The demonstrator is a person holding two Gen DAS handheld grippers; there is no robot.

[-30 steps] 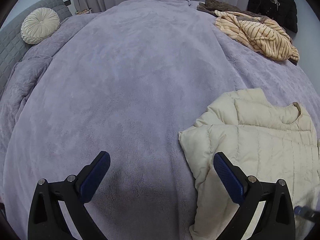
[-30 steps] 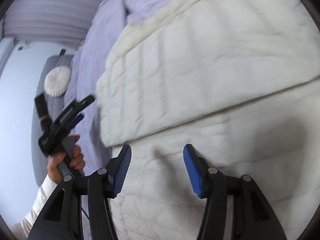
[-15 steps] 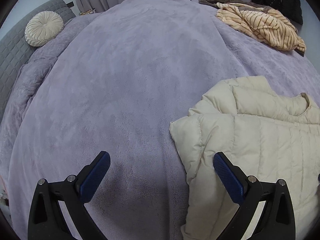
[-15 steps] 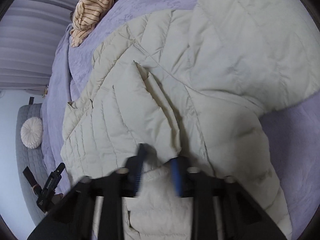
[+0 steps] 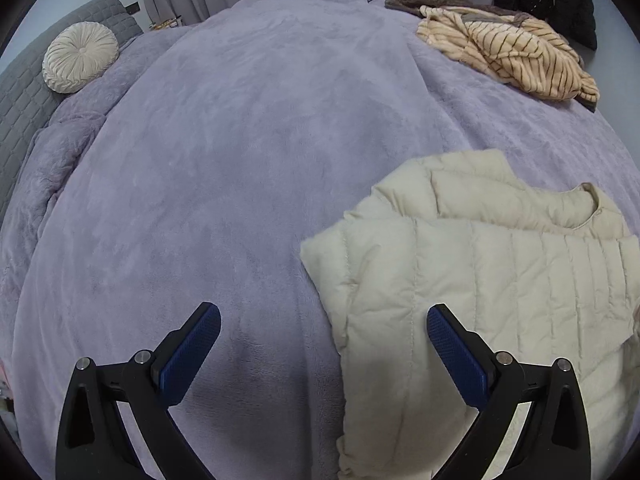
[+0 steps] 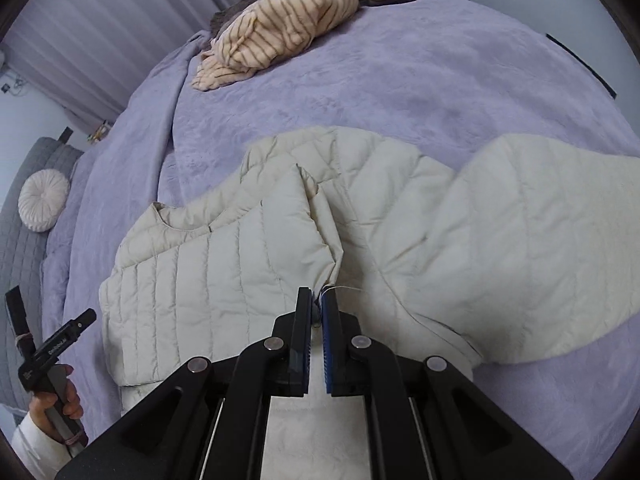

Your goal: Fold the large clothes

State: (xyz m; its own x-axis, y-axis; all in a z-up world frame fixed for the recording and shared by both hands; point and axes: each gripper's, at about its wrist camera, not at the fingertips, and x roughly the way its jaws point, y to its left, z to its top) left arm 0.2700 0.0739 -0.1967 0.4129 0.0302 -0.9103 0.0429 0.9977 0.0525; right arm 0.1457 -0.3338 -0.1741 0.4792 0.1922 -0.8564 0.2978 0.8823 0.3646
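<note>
Bed (image 5: 248, 168), one, lilac blanket: carries the work. Cream puffer jacket (image 6: 248, 272), one, lies near edge, partly folded; far sleeve still spread. Striped garment (image 6: 280, 36), one, heaped, unfolded. Round cushion (image 5: 80, 56), one. Right hand-held gripper (image 6: 316, 308) nipped closed on jacket edge; left hand-held gripper (image 5: 324, 332) spread wide, empty.

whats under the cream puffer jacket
The cream puffer jacket lies straight on the purple blanket, which shows all around it. Whether anything sits beneath the jacket itself is covered. One fold is pinched in the right hand-held gripper.
</note>
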